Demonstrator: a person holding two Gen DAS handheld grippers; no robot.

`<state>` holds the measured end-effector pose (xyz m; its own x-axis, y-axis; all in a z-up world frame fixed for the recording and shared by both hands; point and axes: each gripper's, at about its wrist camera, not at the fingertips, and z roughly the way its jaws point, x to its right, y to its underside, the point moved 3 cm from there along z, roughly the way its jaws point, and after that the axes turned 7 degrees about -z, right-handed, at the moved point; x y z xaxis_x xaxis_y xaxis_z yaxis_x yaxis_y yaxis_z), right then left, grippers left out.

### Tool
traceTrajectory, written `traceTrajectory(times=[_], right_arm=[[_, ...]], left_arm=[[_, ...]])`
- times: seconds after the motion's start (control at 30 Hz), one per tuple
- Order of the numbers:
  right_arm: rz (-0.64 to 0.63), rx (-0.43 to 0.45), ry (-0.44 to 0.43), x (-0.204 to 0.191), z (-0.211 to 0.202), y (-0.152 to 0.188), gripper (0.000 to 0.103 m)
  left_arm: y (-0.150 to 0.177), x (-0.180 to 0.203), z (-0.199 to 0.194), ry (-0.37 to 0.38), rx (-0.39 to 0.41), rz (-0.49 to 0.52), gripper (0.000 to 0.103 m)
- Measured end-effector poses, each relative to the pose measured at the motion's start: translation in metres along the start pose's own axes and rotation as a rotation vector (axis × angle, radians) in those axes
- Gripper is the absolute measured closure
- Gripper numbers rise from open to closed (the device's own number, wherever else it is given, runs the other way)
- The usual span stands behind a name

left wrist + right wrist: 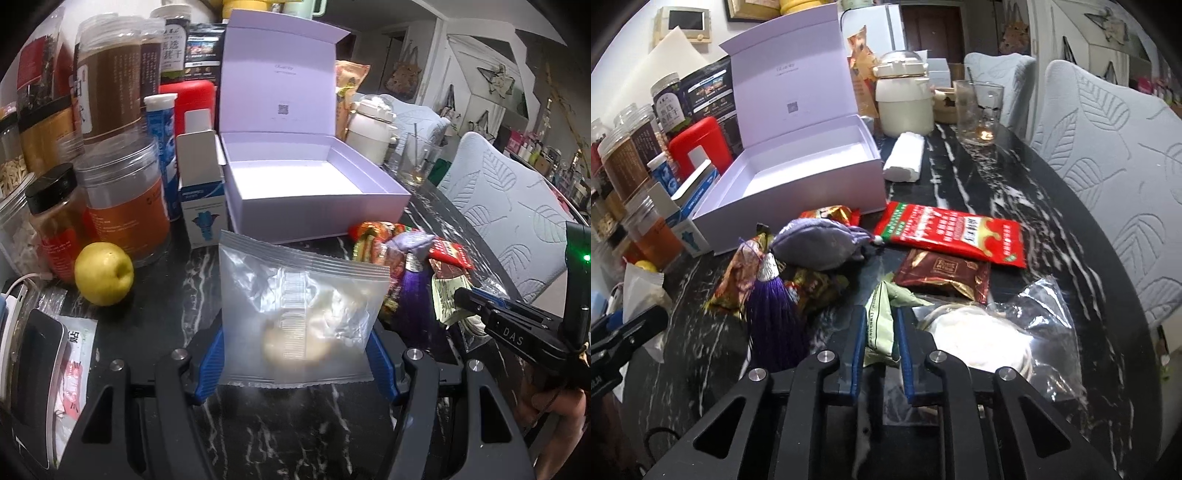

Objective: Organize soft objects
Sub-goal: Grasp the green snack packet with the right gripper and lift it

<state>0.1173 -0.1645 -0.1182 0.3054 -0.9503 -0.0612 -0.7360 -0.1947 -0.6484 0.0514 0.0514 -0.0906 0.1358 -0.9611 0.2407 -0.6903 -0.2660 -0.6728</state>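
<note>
Right wrist view: right gripper (880,341) pinches the green packet (882,325) on the table; left gripper (295,354) grips the clear bag (299,314) (upright). Next, seemingly, lifting both into the empty lilac box (317,205).

Frosted zip bag (301,314) upright before open lilac box (314,184); pale green packet (881,325), purple pouch (816,243) among wrappers

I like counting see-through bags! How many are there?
2: a frosted zip bag held in the left gripper, and a clear bag beside the right gripper. More may be hidden.
</note>
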Motion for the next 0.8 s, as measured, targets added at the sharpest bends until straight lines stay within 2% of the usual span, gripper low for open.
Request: traceTrajectory(times=[0.17,0.3,0.43,0.5,0.57,0.63,0.8], right_arm=[[0.009,0.011,0.001,0.003,-0.019,0.010,0.089],[-0.044,0.004,0.016,-0.003,-0.036,0.020,0.089],[-0.080,-0.010,0.027,-0.011,-0.039,0.030,0.089],[-0.080,-0.007,0.047,-0.012,-0.036,0.033,0.086],[-0.058,-0.031,0.064,-0.009,-0.029,0.036,0.070],[-0.030,-0.043,0.048,-0.006,-0.023,0.040,0.065],[0.020,-0.050,0.036,0.001,-0.014,0.041,0.038]], left_arm=[[0.004,0.008,-0.008,0.015,0.004,0.014,0.037],[0.005,0.014,-0.015,0.026,0.015,0.024,0.037],[0.007,0.018,-0.020,0.032,0.023,0.031,0.037],[0.008,0.020,-0.021,0.030,0.022,0.035,0.037],[0.009,0.020,-0.022,0.029,0.021,0.036,0.037],[0.008,0.019,-0.022,0.030,0.019,0.031,0.037],[0.008,0.019,-0.022,0.024,0.020,0.032,0.037]])
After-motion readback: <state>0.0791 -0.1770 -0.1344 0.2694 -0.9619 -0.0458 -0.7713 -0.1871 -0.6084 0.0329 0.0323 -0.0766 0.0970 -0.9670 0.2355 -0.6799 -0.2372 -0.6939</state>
